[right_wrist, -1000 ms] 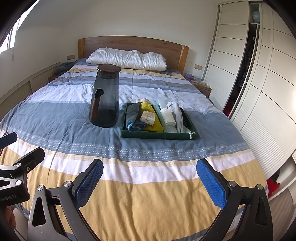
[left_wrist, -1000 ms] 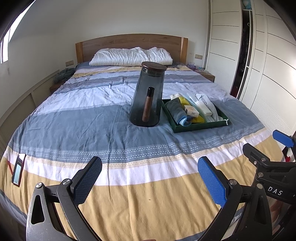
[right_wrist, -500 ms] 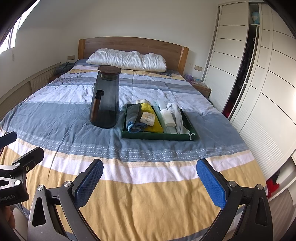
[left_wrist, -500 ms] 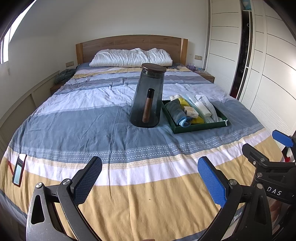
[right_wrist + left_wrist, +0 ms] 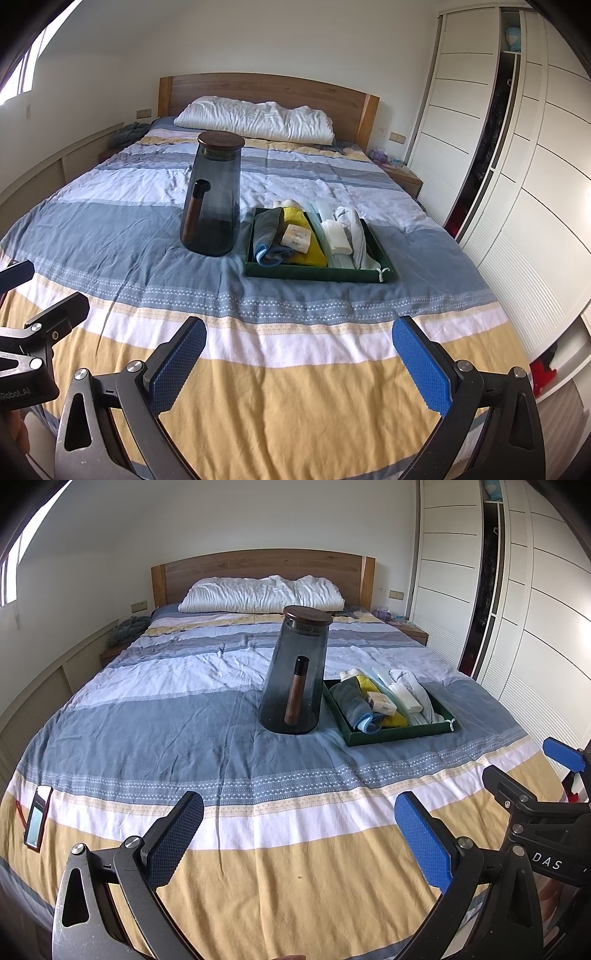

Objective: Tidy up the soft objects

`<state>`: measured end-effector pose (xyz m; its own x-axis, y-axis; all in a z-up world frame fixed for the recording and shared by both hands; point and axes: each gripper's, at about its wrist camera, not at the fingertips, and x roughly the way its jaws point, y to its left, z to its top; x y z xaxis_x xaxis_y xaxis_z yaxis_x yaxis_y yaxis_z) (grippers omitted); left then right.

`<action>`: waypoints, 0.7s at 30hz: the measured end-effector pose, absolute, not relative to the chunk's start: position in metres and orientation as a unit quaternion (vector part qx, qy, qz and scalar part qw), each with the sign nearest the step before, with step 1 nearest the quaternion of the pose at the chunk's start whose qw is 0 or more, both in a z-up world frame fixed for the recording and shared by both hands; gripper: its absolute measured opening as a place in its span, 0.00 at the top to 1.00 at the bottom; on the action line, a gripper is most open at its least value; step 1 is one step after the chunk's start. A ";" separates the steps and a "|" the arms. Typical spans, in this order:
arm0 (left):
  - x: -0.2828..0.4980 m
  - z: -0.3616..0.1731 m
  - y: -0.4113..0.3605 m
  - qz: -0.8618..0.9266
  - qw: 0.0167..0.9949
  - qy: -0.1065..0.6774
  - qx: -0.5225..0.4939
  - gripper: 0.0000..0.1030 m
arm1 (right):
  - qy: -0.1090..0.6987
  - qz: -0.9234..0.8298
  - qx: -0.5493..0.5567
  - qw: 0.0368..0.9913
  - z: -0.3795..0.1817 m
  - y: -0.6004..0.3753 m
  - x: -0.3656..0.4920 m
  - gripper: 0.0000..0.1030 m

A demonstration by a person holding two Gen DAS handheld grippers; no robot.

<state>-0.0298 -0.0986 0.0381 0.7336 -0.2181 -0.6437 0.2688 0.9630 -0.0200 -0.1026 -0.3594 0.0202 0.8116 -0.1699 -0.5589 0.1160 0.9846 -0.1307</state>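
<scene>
Since earlier frame both views crept slightly nearer to bed (image 5: 229,849); objects kept their places. Left hand-held gripper (image 5: 299,836) hovered over yellow stripe of cover, fingers spread wide, nothing between. Right hand-held gripper (image 5: 299,358) same, wide apart and empty. Green tray (image 5: 317,274) lay mid-bed, holding folded grey towel (image 5: 267,236), yellow cloth (image 5: 314,251), white cloths (image 5: 349,230). Smoked glass jar (image 5: 212,201) stood upright just left of tray.

Home bedroom. Double bed (image 5: 221,709) with striped blue, white and yellow cover, wooden headboard (image 5: 258,563), white pillow (image 5: 262,594) against it. Bedside table (image 5: 404,177) at the right, white floor-to-ceiling wardrobe (image 5: 517,155) along the right wall, window (image 5: 22,77) at upper left.
</scene>
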 end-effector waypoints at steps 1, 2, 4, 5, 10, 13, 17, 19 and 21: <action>-0.030 0.038 -0.099 -0.130 0.930 0.340 0.037 0.02 | 0.298 -0.075 -0.045 0.951 0.020 -0.359 -0.103 0.00; -0.029 0.037 -0.099 -0.130 0.931 0.340 0.037 0.02 | 0.298 -0.075 -0.045 0.951 0.020 -0.359 -0.103 0.00; -0.029 0.038 -0.100 -0.131 0.930 0.341 0.038 0.02 | 0.298 -0.075 -0.046 0.951 0.020 -0.359 -0.103 0.00; -0.029 0.037 -0.100 -0.131 0.930 0.341 0.038 0.02 | 0.298 -0.075 -0.046 0.951 0.020 -0.359 -0.103 0.00; -0.029 0.037 -0.100 -0.130 0.930 0.341 0.038 0.02 | 0.297 -0.074 -0.048 0.951 0.020 -0.359 -0.102 0.00; -0.029 0.037 -0.101 -0.132 0.930 0.342 0.038 0.02 | 0.298 -0.074 -0.048 0.951 0.020 -0.359 -0.102 0.00; -0.029 0.036 -0.101 -0.134 0.929 0.342 0.038 0.02 | 0.297 -0.074 -0.049 0.951 0.020 -0.359 -0.102 0.00; -0.029 0.036 -0.100 -0.132 0.930 0.342 0.037 0.02 | 0.297 -0.075 -0.049 0.951 0.020 -0.359 -0.102 0.00; -0.028 0.036 -0.100 -0.133 0.929 0.343 0.036 0.02 | 0.297 -0.075 -0.048 0.951 0.020 -0.359 -0.101 0.00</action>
